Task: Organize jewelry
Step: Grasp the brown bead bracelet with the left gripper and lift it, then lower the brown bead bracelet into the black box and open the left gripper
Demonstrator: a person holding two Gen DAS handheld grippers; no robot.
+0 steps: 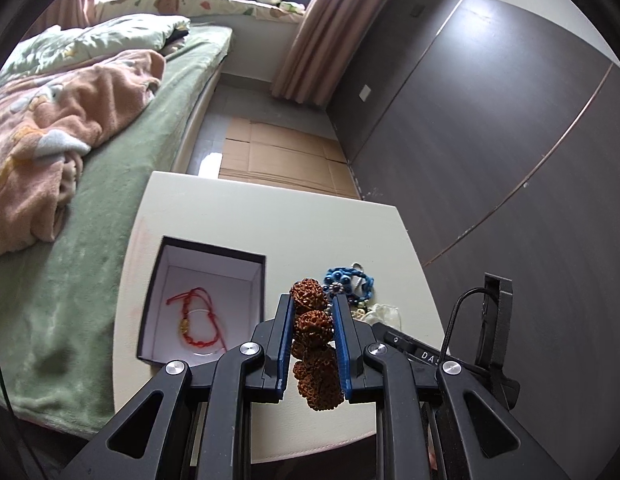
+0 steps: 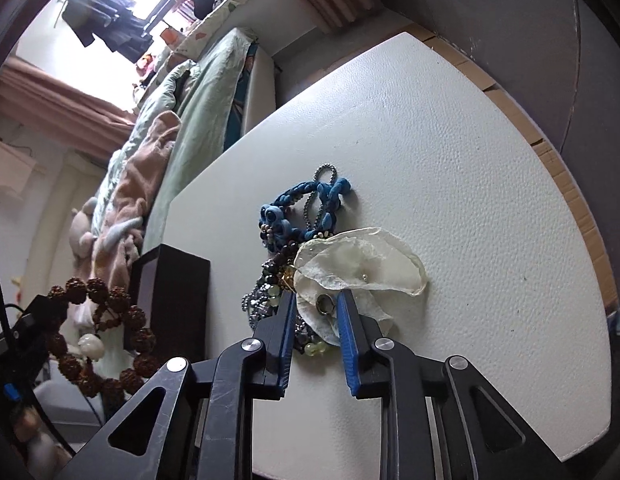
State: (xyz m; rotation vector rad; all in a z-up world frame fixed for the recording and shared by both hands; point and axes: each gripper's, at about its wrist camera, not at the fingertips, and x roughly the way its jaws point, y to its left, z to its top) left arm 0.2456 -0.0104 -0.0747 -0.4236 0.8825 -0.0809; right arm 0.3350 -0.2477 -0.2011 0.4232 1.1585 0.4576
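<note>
Edges: we see the white tabletop (image 1: 270,220) end beside the green bed (image 1: 122,184); its far half lies bare.
Box: the open black box (image 1: 206,256) near the bed-side edge holds a red cord bracelet (image 1: 194,320).
Left hand-held gripper (image 1: 313,312): pinching the brown seed-bead bracelet (image 1: 313,326), lifted just beside the box.
Right hand-held gripper (image 2: 314,306): narrowed around the translucent pouch (image 2: 361,264) in the jewelry pile (image 2: 306,216); we cannot tell if it grips.

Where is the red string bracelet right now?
In the left wrist view, the red string bracelet lies inside the open black box at the table's left, left of the left gripper.
</note>
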